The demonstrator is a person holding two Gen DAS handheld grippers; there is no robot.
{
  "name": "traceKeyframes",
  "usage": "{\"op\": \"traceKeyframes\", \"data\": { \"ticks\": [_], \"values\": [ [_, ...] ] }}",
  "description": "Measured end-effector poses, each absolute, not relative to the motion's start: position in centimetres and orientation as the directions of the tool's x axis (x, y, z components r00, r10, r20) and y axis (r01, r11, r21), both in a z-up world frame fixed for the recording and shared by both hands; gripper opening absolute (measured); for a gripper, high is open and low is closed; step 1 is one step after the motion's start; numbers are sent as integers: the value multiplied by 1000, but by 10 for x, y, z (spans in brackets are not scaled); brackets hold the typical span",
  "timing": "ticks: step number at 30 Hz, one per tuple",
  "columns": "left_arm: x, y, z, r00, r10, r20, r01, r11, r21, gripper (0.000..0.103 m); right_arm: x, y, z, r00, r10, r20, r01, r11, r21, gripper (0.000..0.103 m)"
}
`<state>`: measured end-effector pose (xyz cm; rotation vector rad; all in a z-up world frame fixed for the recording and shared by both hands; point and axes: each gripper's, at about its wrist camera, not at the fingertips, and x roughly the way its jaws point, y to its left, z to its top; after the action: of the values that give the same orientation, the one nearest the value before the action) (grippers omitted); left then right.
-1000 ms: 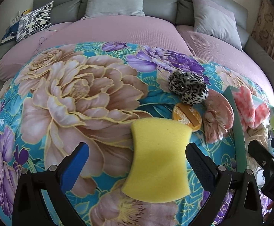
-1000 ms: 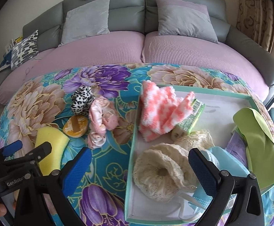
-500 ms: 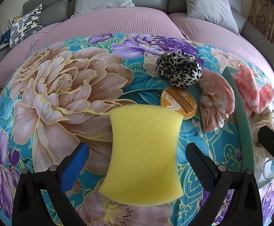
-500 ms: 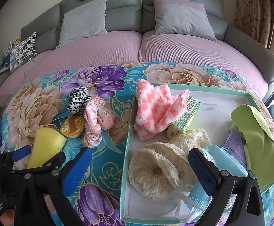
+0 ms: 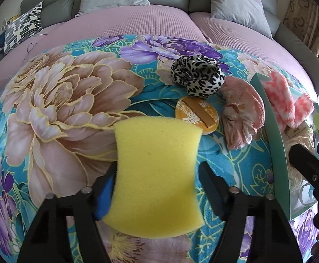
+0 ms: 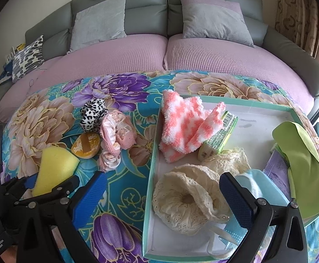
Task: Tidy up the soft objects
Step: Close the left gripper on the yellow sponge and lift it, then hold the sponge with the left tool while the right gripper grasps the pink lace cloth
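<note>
While the jaws of the left gripper (image 5: pixel 157 188) are closing, the yellow sponge (image 5: pixel 157 175) is seen lying between them on the floral cloth (image 5: pixel 56 109), its flanks at or very near the blue pads; whether it is already squeezed cannot be told, since no dent in the foam is shown. The step in hand is judged to be the grasp of this sponge, so that it can be carried to the teal tray (image 6: pixel 153 153) at the right. In the tray a pink-and-white fluffy sock (image 6: pixel 181 127), a cream lace scrunchie (image 6: pixel 185 199), a green cloth (image 6: pixel 302 166) and a green packet (image 6: pixel 221 133) are already gathered. Outside it, beyond the sponge, an orange powder puff (image 5: pixel 196 114), a leopard-print scrunchie (image 5: pixel 196 74) and a pink scrunchie (image 5: pixel 240 118) are left on the cloth, so the task is judged to be partly done.

The right gripper (image 6: pixel 166 197) is held wide apart with nothing between its pads, poised across the tray's near left edge.

For the next move, a firm but gentle squeeze is called for, as the foam is expected to give under pressure; then a lift clear of the cloth and a sweep to the right over the tray wall, with the powder puff and the pink scrunchie to be passed without being dragged along
</note>
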<state>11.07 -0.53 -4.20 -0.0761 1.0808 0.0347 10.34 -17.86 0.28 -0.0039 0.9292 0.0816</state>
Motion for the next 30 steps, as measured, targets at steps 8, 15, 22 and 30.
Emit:
{"op": "traceKeyframes", "data": {
  "ticks": [8, 15, 22, 30],
  "values": [
    [111, -2, -40, 477, -25, -879, -72, 995, -67, 62, 105, -173, 1, 590, 66, -805, -83, 996, 20, 103],
    [110, 6, -35, 496, -34, -868, -88, 992, -89, 62, 106, -170, 1, 602, 99, -792, -91, 994, 55, 103],
    [107, 23, -27, 521, -27, -853, -132, 985, -112, 62, 109, -169, 2, 614, 177, -769, -115, 984, 135, 103],
    [106, 35, -24, 533, -28, -845, -164, 977, -136, 62, 115, -142, 0, 642, 199, -740, -198, 976, 91, 103]
  ]
}}
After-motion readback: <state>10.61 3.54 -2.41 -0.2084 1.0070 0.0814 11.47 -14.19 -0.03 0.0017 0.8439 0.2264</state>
